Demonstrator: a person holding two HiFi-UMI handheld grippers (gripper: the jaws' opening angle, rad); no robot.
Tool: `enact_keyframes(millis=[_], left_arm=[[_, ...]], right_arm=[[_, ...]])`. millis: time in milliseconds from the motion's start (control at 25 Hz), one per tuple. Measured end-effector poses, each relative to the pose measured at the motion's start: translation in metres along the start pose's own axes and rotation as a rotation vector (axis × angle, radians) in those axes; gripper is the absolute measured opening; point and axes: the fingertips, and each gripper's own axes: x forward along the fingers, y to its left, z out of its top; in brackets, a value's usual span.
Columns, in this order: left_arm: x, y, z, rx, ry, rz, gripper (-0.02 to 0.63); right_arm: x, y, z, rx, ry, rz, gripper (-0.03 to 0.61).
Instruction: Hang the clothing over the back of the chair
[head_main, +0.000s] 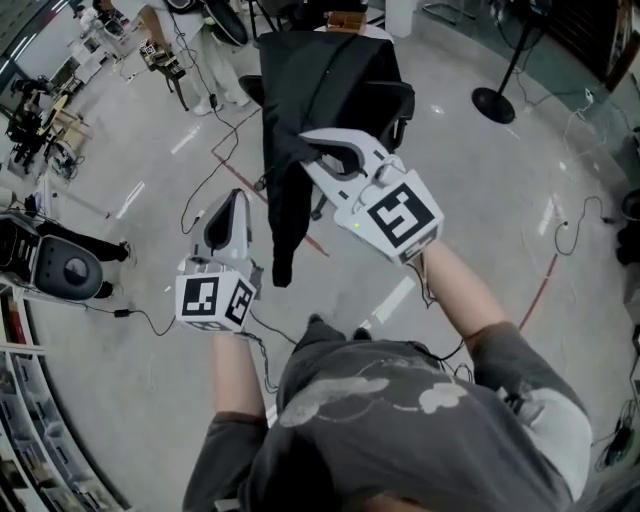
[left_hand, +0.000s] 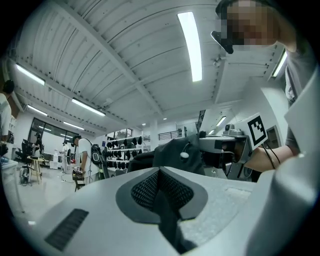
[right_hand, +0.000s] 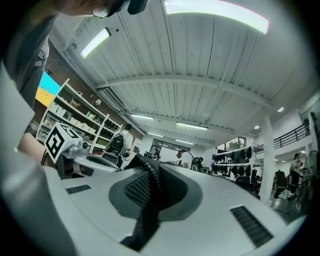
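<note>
A black garment (head_main: 320, 80) lies draped over the back of a black office chair (head_main: 398, 100) at the top centre of the head view, with one long part hanging down to the left. My right gripper (head_main: 320, 150) is shut on an edge of that garment; a strip of black fabric (right_hand: 150, 200) is pinched between its pads. My left gripper (head_main: 236, 197) is lower left of the chair, apart from the hanging cloth, its jaws together with nothing seen in them. The left gripper view shows the garment (left_hand: 175, 152) and the right gripper (left_hand: 225, 147) ahead.
Cables (head_main: 225, 150) trail over the grey floor. A round stand base (head_main: 494, 104) sits right of the chair. A black machine (head_main: 60, 265) stands at the left, and a person (head_main: 215, 60) stands beyond the chair. Shelves line the left edge.
</note>
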Motion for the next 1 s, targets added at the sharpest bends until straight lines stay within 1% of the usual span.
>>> enact_keyframes(millis=[120, 320, 480, 640, 880, 1000], left_arm=[[-0.003, 0.003, -0.006, -0.009, 0.008, -0.011, 0.002], [-0.002, 0.005, -0.020, -0.046, 0.025, -0.041, 0.002], [-0.010, 0.014, -0.032, -0.079, 0.049, -0.080, 0.002], [-0.009, 0.025, -0.037, -0.099, 0.066, -0.114, 0.002], [-0.007, 0.038, -0.039, -0.103, 0.085, -0.179, 0.002], [-0.009, 0.037, -0.044, -0.112, 0.089, -0.208, 0.002]], right_arm=[[0.000, 0.005, -0.015, 0.004, 0.032, -0.024, 0.003], [0.001, 0.004, -0.041, -0.078, 0.107, -0.108, 0.012], [0.006, 0.008, -0.069, -0.048, 0.198, -0.191, 0.026], [0.009, 0.004, -0.091, -0.042, 0.280, -0.262, 0.044], [0.009, -0.002, -0.113, -0.091, 0.377, -0.368, 0.076], [0.002, -0.003, -0.126, -0.098, 0.414, -0.413, 0.096]])
